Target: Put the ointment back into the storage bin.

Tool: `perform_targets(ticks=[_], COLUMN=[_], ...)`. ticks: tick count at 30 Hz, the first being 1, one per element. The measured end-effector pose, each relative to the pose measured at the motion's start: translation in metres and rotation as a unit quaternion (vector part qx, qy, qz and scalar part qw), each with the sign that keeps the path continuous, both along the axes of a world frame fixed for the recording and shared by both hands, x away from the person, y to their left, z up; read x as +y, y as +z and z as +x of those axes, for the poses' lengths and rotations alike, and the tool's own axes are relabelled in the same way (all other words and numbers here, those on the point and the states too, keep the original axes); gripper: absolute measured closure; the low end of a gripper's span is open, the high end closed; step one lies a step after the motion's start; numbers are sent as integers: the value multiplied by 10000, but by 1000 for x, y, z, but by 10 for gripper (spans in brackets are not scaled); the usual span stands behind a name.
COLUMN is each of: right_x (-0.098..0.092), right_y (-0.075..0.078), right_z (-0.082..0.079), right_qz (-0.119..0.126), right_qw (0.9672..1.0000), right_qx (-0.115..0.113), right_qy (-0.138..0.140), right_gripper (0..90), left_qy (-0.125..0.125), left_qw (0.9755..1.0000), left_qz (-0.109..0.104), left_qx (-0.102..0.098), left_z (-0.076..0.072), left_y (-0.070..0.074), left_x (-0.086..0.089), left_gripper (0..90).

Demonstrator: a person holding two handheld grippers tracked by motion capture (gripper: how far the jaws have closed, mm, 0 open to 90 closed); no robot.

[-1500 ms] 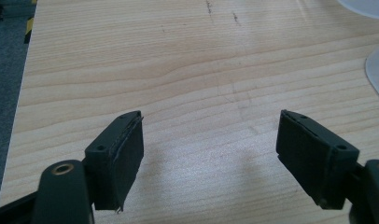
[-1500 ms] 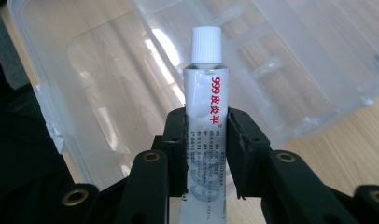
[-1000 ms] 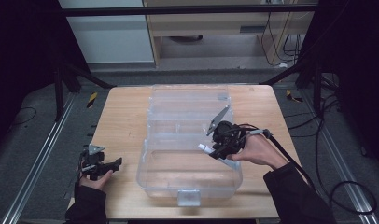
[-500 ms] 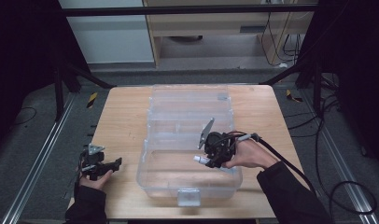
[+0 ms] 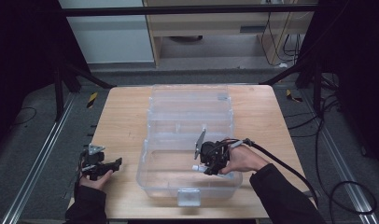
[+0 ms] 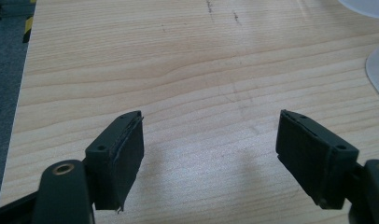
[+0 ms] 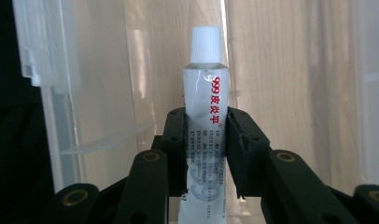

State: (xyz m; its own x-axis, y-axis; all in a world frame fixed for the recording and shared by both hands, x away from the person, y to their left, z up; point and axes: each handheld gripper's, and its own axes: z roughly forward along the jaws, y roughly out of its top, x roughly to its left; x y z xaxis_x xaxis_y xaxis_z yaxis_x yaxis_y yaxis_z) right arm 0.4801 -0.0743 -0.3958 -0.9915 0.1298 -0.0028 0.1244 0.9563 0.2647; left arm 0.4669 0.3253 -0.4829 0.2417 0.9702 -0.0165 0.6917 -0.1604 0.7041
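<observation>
My right gripper (image 5: 207, 167) is shut on a small white tube (image 7: 205, 114) with a white cap and red lettering. Its pads (image 7: 177, 140) press on the tube's middle, cap pointing away from me. That gripper hangs inside the near half of a clear plastic box (image 5: 166, 170) in the middle of the wooden table. The tube's cap (image 5: 196, 167) sticks out to the left of the gripper in the high view. My left gripper (image 5: 114, 164) rests low near the table's front left, open, with bare wood between its pads (image 6: 124, 154).
The clear box lies open, its lid (image 5: 190, 100) folded back toward the far edge, with a latch (image 5: 187, 196) at the near wall. The wooden table (image 5: 122, 121) has bare room left and right of the box. Metal frame rails and cables surround the table.
My right gripper has moved down and to the left with the tube, sinking into the near half of the box. The left gripper has kept still.
</observation>
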Motion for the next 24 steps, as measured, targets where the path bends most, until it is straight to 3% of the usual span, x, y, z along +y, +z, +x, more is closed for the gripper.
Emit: perform_targets(ticks=[20,24], right_x=[4,5], right_y=[-38,-42], right_z=[-3,-5], right_qz=[-382,-482], right_qw=[9981,9978], right_qx=[164,236], right_qy=[446,389], right_gripper=[701,700], left_qy=[3,3], left_qw=[10000,10000], left_qz=[3,2], left_qx=[-1,-1], left_z=[0,0], left_y=[0,0], left_x=[0,0], left_gripper=[233,233])
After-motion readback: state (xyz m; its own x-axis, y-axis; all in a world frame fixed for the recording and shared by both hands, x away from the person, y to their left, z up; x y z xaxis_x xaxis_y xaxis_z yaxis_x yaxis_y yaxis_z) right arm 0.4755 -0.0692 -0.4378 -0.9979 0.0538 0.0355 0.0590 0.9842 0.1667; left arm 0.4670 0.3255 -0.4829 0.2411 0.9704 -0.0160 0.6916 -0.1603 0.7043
